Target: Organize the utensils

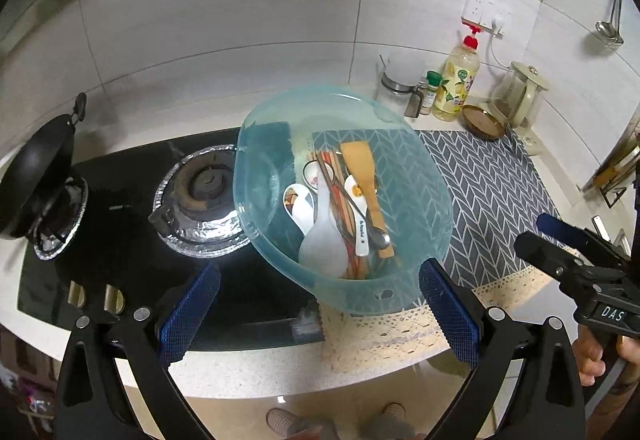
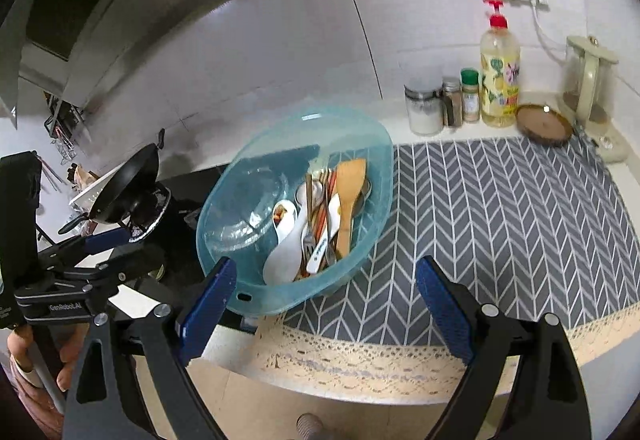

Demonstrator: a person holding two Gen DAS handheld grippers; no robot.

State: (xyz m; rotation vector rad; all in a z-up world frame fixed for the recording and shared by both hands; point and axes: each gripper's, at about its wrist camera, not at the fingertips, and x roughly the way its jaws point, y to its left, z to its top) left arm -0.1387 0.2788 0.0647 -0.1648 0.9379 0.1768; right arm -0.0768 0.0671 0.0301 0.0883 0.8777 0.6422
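In the left wrist view we see our left claw [image 1: 318,314] spread wide and empty, hovering at the worktop [image 1: 256,372] edge. Just ahead sits the translucent blue basin [image 1: 416,200], resting partly on the black stove [image 1: 120,240] and partly on the grey patterned mat [image 1: 492,188]. The utensils lie piled inside it: a wooden spatula [image 1: 362,176], white spoons [image 1: 324,236] and chopsticks [image 1: 336,180]. The right claw [image 1: 536,232] shows at the right edge, fingers apart.

In the right wrist view our right claw [image 2: 326,310] is also spread, holding nothing, near the basin [image 2: 376,176] rim. The spatula [image 2: 348,192] leans among the spoons [image 2: 286,252]. The left claw [image 2: 120,244] appears at left, parted.
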